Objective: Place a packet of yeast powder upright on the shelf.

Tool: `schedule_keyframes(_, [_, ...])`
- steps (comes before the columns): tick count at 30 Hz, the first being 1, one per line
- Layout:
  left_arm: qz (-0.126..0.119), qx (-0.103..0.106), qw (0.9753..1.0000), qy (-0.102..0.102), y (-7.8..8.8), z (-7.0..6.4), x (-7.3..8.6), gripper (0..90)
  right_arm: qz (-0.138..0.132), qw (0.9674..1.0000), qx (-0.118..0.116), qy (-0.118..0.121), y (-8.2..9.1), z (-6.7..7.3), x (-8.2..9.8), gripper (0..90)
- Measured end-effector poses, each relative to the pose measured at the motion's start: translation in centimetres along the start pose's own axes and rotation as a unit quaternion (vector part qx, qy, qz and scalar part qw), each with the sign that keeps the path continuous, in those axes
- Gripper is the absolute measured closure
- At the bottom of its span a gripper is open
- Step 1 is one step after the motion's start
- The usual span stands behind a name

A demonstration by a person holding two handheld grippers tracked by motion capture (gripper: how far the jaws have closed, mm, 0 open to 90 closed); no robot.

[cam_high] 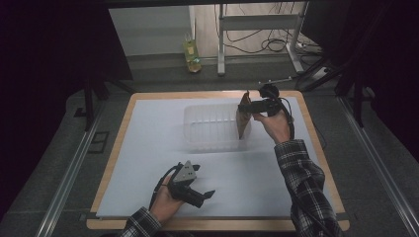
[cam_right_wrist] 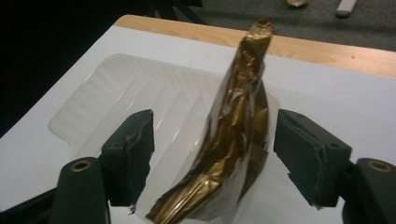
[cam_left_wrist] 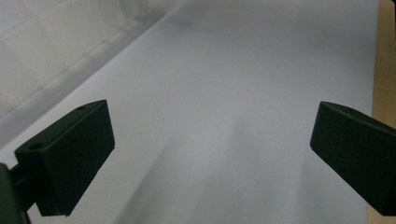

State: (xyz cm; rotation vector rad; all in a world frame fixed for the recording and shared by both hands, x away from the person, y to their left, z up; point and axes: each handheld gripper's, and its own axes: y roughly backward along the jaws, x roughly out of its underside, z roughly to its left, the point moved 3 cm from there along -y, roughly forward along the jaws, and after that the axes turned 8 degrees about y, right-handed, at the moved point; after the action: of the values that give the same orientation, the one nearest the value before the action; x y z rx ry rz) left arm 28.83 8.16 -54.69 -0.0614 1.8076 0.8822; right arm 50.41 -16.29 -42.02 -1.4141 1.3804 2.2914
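A crinkled gold foil packet (cam_high: 243, 117) (cam_right_wrist: 238, 140) stands upright at the right end of a clear ribbed plastic container (cam_high: 210, 129) (cam_right_wrist: 116, 93). My right gripper (cam_high: 245, 106) (cam_right_wrist: 212, 154) is at that end of the container, open, with the packet between its jaws and a gap on each side of it. Its pads do not press on the foil. My left gripper (cam_high: 204, 196) (cam_left_wrist: 210, 154) rests low over the white sheet near the front edge, open, with nothing between its jaws.
A white sheet (cam_high: 148, 163) covers the wooden table (cam_high: 116, 129). On the floor beyond the table stand a yellow-green bottle (cam_high: 191, 55), a metal frame leg (cam_high: 222, 49) and loose cables (cam_high: 276, 44). The container's clear wall (cam_left_wrist: 56, 42) runs along the upper left of the left gripper view.
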Motion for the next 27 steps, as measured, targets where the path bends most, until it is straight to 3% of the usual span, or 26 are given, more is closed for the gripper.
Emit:
schedule_keyframes(3, [0.001,0.001,1.0,-0.001,0.0,0.0,0.0,0.0,-0.001,0.9999,-0.002,0.016,0.1,0.5,0.1,24.9])
schedule_keyframes(7, [0.0,0.002,1.0,-0.001,0.0,-0.1,0.0,0.0,-0.001,0.999,0.012,0.043,0.2,1.1,0.3,21.4])
schedule_keyframes(11, [0.002,0.003,1.0,-0.001,-0.1,-0.1,0.0,0.0,-0.006,0.9987,0.013,0.049,0.4,1.4,0.6,15.9])
schedule_keyframes(15, [0.001,0.005,1.0,-0.003,-0.1,-0.1,0.0,0.0,-0.007,0.9972,0.024,0.071,0.7,1.6,0.9,11.0])
schedule_keyframes(27, [0.002,0.002,1.0,-0.003,-0.1,-0.1,0.1,0.0,-0.015,0.9936,0.014,0.111,1.7,2.7,2.0,3.7])
